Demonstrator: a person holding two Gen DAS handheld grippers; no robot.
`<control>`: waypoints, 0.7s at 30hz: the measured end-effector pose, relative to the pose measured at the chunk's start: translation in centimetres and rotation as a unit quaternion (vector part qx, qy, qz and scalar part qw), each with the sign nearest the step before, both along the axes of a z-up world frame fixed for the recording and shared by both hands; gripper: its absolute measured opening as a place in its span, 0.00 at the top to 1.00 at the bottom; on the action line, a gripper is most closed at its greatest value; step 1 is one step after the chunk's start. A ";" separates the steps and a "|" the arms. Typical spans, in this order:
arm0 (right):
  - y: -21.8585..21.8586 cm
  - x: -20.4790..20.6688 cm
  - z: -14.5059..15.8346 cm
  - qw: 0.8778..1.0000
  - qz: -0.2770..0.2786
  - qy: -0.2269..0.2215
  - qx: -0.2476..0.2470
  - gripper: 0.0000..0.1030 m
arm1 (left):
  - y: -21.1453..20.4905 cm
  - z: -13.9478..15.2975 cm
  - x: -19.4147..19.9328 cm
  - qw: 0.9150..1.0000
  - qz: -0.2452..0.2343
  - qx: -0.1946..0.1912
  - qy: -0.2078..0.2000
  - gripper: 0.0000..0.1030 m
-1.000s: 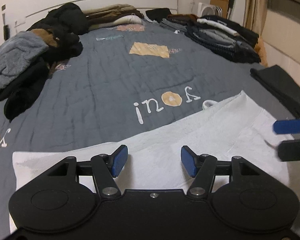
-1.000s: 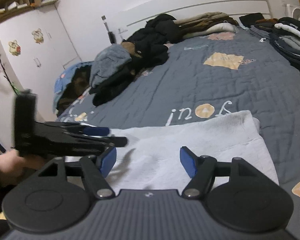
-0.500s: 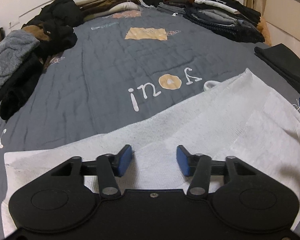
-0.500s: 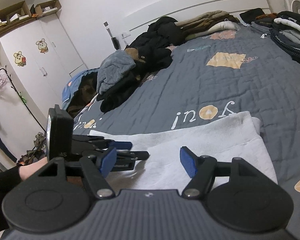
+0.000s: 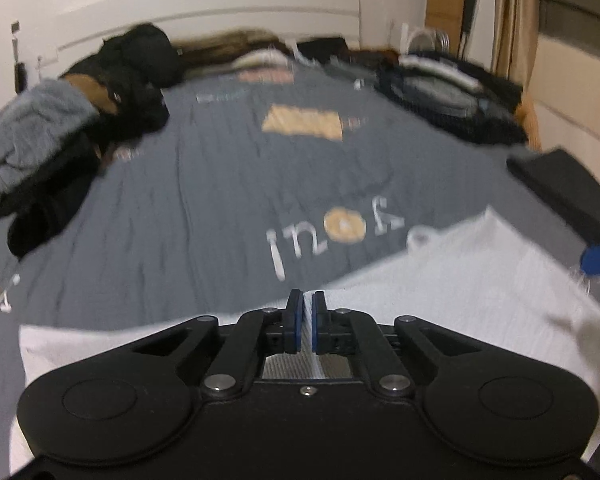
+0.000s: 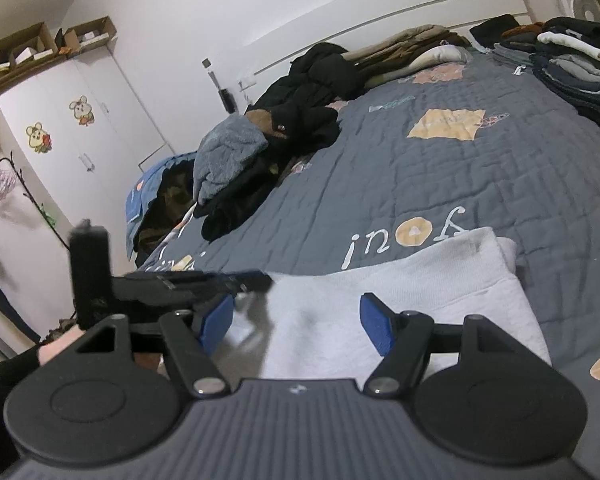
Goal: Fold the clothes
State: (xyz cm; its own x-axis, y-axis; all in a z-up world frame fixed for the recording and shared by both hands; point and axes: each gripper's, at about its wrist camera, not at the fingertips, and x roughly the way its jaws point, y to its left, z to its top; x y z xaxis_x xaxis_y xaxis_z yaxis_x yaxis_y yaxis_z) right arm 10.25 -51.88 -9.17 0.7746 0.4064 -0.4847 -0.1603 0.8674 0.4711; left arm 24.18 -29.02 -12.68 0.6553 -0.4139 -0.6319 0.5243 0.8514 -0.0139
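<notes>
Left tool [image 5: 307, 322] has just closed, pinching the white garment [image 5: 440, 292].

Illumination is even, soft indoor light; its source is outside both views. The left wrist view carries strong motion blur: the clothing piles [image 5: 452, 92] by the headboard [image 5: 208, 20] and the quilt lettering [image 5: 336, 234] are smeared. The right wrist view is sharp across the quilt [image 6: 440, 168], with blur confined to the left gripper [image 6: 260, 280] at the left. Fisheye distortion bends the headboard and wardrobe [image 6: 60, 128] lines, and dark vignetting fills the corners. Shadows are faint; no glare is present.
</notes>
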 end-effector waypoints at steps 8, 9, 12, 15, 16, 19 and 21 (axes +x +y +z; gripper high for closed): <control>-0.8 -0.1 -0.1 1.000 -0.022 -0.010 0.000 0.33 | -0.8 2.1 2.4 0.999 0.014 -0.014 -0.025 0.96; -1.0 -0.1 -0.2 1.000 -0.025 -0.011 0.001 0.33 | -0.7 2.0 2.6 0.999 0.017 -0.019 -0.025 0.96; -1.4 0.2 -0.8 0.999 -0.033 -0.006 0.002 0.33 | -1.1 0.3 3.5 1.000 0.017 -0.005 -0.007 0.96; -1.4 1.0 -2.4 0.999 -0.037 0.016 -0.003 0.33 | -2.3 -3.7 4.6 0.998 0.009 0.042 0.045 0.96; -1.4 1.3 -2.9 0.999 -0.038 0.025 -0.003 0.33 | -2.7 -4.8 4.8 0.997 0.005 0.055 0.060 0.95; -1.3 1.8 -3.8 0.998 -0.036 0.041 -0.004 0.33 | -2.4 -4.7 4.4 0.997 0.006 0.050 0.054 0.89; -1.4 1.7 -3.8 0.999 -0.037 0.038 -0.002 0.33 | -0.9 -2.8 4.1 0.998 0.012 0.026 0.047 0.64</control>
State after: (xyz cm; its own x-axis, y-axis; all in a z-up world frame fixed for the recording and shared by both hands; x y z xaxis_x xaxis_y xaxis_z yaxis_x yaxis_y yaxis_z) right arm 11.95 -53.26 -12.94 0.7628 0.3476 -0.5453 -0.0595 0.8774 0.4761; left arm 28.24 -29.93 -15.52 0.6017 -0.3638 -0.7111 0.5027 0.8643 -0.0168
